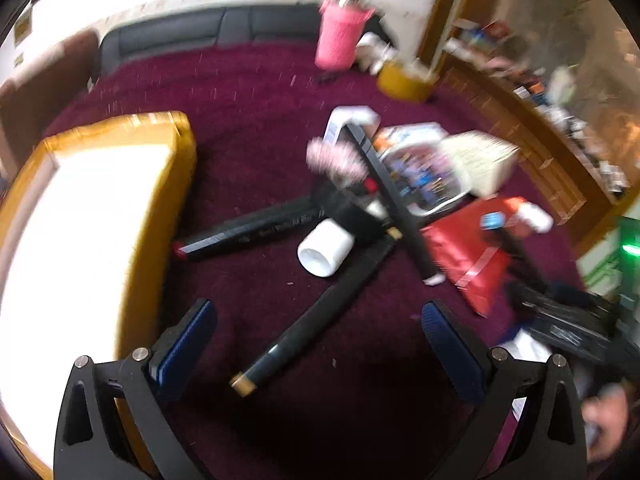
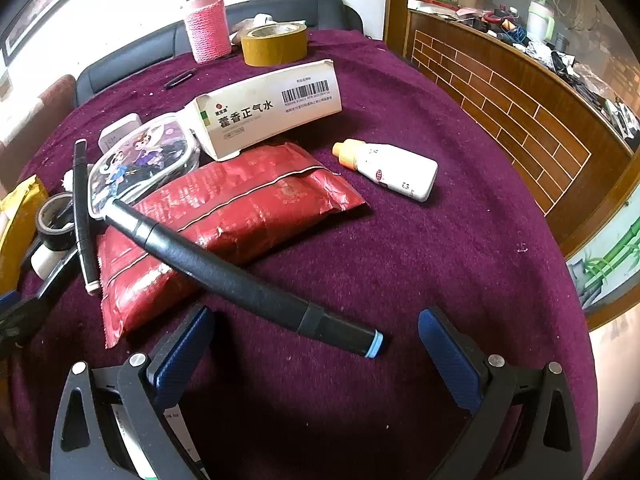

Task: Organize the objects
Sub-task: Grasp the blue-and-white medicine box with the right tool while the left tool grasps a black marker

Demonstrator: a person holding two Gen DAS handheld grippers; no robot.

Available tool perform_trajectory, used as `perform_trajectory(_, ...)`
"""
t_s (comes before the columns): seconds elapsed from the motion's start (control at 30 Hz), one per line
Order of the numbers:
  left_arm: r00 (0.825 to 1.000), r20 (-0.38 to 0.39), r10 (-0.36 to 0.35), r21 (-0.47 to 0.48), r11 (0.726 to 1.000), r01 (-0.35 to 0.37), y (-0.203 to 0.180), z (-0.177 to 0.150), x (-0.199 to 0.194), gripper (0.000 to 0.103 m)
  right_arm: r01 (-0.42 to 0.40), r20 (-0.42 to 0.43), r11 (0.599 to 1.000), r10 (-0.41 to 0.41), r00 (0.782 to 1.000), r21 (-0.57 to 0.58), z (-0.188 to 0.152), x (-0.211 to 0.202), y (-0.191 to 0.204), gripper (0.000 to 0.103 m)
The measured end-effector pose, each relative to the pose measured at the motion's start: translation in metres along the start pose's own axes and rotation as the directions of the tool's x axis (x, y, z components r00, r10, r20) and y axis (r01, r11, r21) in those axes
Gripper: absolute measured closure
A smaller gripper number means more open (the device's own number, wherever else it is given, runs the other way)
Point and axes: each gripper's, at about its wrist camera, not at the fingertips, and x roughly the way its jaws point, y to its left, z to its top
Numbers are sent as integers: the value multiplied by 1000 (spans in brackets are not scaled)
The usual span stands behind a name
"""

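barely begun, by the look of it: clutter spread over the desk (image 2: 460, 264), nothing grouped or stowed. right tongs (image 2: 316, 340) apart and holding nothing, hovering just near of a long black marker (image 2: 240, 276) with a pale blue end cap, tilted, its far end propped across a crinkly red foil pouch (image 2: 236, 208). left tongs (image 1: 320, 336) likewise apart and empty, above a second dark marker with a gold end (image 1: 316, 320) on the plush maroon cloth. still to sort, seemingly everything: a white cardboard medicine box (image 2: 268, 108) leaning on the pouch, a glossy cartoon-printed case (image 2: 144, 160) to its left, a smooth white bottle with an orange cap (image 2: 392, 170) lying apart to the right, a thin black pen (image 2: 82, 216), a roll of black tape (image 2: 56, 220) at far left, a tan tape roll (image 2: 274, 44) and a flask in a pink knitted sleeve (image 2: 206, 26) at the far edge. left view blurred; yellow-rimmed tray or box (image 1: 92, 216) at left, possibly a destination, hard to tell.
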Motion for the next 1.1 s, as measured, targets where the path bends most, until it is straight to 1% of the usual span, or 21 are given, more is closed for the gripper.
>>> perform_trajectory(0.07, 999, 51, -13, 59, 998, 9, 6, -5, -26, 0, -5, 16, 1000, 5, 1000, 6, -3, -5, -2, 0)
perform_trajectory(0.1, 997, 70, -13, 83, 997, 7, 9, -6, -36, 0, -7, 42, 1000, 6, 999, 12, -3, -10, -2, 0)
perform_trajectory(0.2, 996, 88, -13, 150, 989, -1, 13, -10, -51, 0, -38, 168, 998, 30, 985, 44, -7, -34, -8, 0)
perform_trajectory(0.23, 997, 80, -11, 166, 986, -3, 13, -10, -49, 0, -53, 205, 997, 41, 978, 55, -9, -41, -10, 0)
perform_trajectory(0.33, 1000, 19, 10, 195, 981, -14, 5, -13, -31, 0, -77, 240, 993, 52, 969, 94, -7, -47, -18, 0)
perform_trajectory(0.4, 999, -31, -21, 209, 978, 27, -3, -12, -14, 2, -97, 242, 987, 63, 968, 131, -5, -46, -25, 0)
perform_trajectory(0.47, 998, -65, -17, 228, 973, 32, -10, -10, 4, 15, -109, 245, 983, 70, 967, 147, -2, -46, -26, 0)
perform_trajectory(0.5, 997, -83, -8, 242, 970, 28, -15, -9, 12, 20, -114, 250, 983, 75, 965, 143, -2, -46, -25, 0)
perform_trajectory(0.53, 995, -99, 0, 256, 966, 25, -21, -8, 22, 28, -118, 255, 984, 81, 964, 136, -4, -46, -23, 0)
perform_trajectory(0.57, 993, -116, 12, 269, 963, 20, -25, -8, 31, 41, -126, 257, 984, 90, 962, 126, -5, -46, -24, 0)
perform_trajectory(0.6, 990, -136, 32, 278, 960, 7, -27, -8, 38, 44, -131, 257, 984, 96, 962, 121, -4, -47, -22, 0)
perform_trajectory(0.63, 992, -121, 34, 275, 961, 0, -28, -7, 37, 59, -134, 258, 984, 100, 961, 119, -6, -47, -23, 0)
perform_trajectory(0.67, 991, -125, 36, 266, 964, -1, -28, -6, 33, 77, -140, 258, 983, 106, 960, 116, -7, -47, -24, 0)
perform_trajectory(0.7, 991, -132, 37, 262, 965, -2, -29, -6, 30, 84, -144, 257, 983, 110, 960, 117, -7, -47, -25, 0)
perform_trajectory(0.73, 989, -146, 20, 253, 967, 18, -29, -8, 26, 87, -148, 258, 982, 113, 960, 120, -8, -47, -26, 0)
perform_trajectory(0.77, 988, -154, 5, 240, 970, 32, -29, -11, 20, 88, -152, 260, 981, 116, 959, 123, -9, -47, -28, 0)
perform_trajectory(0.87, 987, -158, -2, 233, 972, 39, -28, -20, 9, 88, -161, 254, 979, 126, 959, 122, -9, -46, -29, 0)
perform_trajectory(0.93, 989, -149, -3, 224, 974, 36, -27, -18, 11, 87, -164, 249, 979, 131, 960, 117, -8, -45, -29, 0)
perform_trajectory(1.0, 990, -142, -8, 219, 975, 39, -28, -14, 17, 78, -164, 246, 980, 133, 960, 111, -9, -45, -28, 0)
perform_trajectory(1.07, 991, -134, -9, 243, 969, 41, -38, -8, 28, 60, -166, 244, 980, 135, 960, 114, -9, -45, -29, 0)
perform_trajectory(1.1, 992, -127, 1, 263, 964, 33, -41, -8, 33, 56, -166, 244, 979, 134, 960, 116, -9, -45, -29, 0)
